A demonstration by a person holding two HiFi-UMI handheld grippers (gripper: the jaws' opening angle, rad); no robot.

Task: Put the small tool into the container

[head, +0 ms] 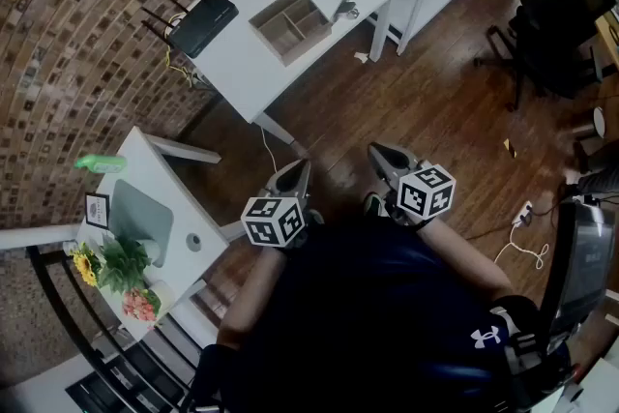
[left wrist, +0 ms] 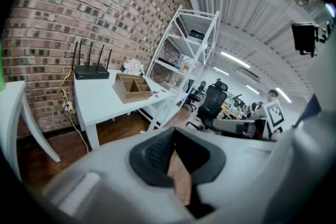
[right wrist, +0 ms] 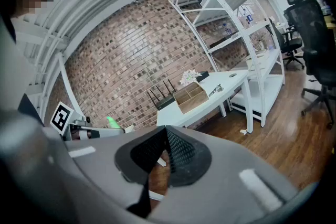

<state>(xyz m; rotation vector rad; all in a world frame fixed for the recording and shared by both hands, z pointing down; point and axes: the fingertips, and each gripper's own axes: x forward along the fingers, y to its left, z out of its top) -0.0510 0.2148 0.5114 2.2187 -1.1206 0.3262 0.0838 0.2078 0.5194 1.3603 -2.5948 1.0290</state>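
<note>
Small tool (head: 346, 10) beside container (head: 290, 24), heading unclear, left tongs (head: 301, 166) and right tongs (head: 378, 152) closed, empty

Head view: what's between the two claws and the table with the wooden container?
Just wooden floor, plus a white cable hanging by the table leg. Head view shows it.

A probably navy shirt (head: 368, 305) with white sleeve logo (head: 486, 337); left hand-held gripper (head: 301, 166) and right hand-held gripper (head: 381, 153) are grey.

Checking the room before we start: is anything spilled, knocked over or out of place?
Nothing looks spilled or knocked over. The one stray item is a small white scrap lying on the wooden floor beside a leg of the white table; it looks like dropped litter.
</note>
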